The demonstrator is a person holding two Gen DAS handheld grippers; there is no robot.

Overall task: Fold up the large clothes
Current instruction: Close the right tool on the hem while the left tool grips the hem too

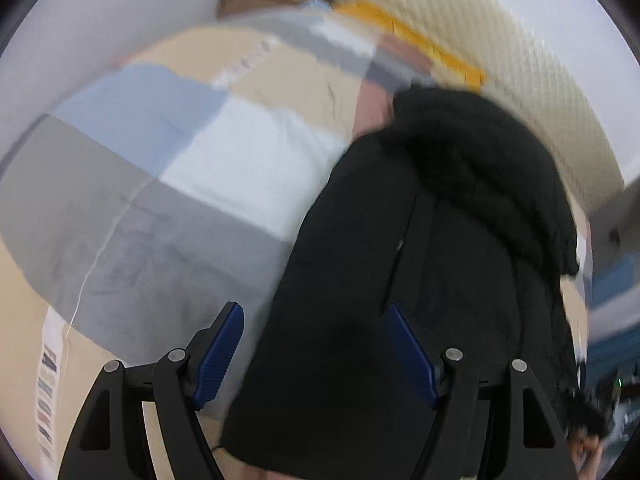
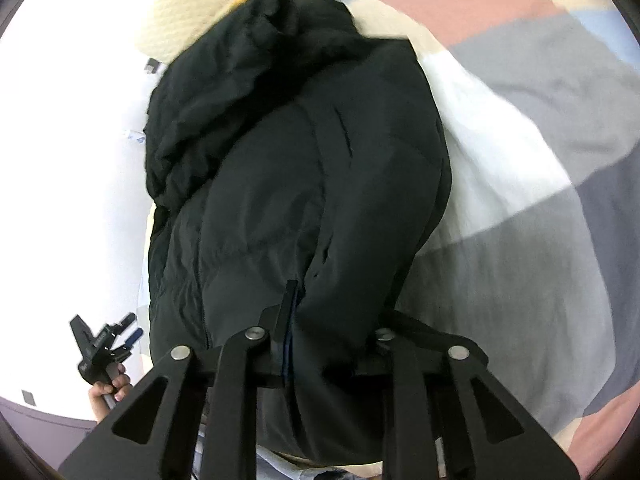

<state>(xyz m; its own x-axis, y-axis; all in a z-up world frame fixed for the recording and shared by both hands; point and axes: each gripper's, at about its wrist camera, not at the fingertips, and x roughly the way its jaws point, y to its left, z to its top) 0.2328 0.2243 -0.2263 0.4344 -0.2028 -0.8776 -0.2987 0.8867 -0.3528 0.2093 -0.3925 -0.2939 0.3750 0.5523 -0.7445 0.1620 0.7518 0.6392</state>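
A black puffer jacket point(image 1: 420, 248) with a hood lies on a patchwork bedspread point(image 1: 160, 184). In the left wrist view my left gripper point(image 1: 316, 320) is open, its blue pads point(image 1: 220, 356) apart, and the jacket's near edge lies between and beyond them. In the right wrist view the jacket point(image 2: 304, 184) fills the middle. My right gripper point(image 2: 320, 316) has its fingers sunk into the jacket's near edge, with cloth bulging between them, so it is shut on the jacket. The left gripper also shows small at the lower left of the right wrist view point(image 2: 116, 340), held in a hand.
The bedspread point(image 2: 560, 160) has grey, white, blue, beige and pink blocks. A cream textured headboard point(image 1: 520, 80) and a yellow object point(image 1: 420, 36) lie behind the jacket. White wall point(image 2: 60, 160) stands to the left of the right wrist view.
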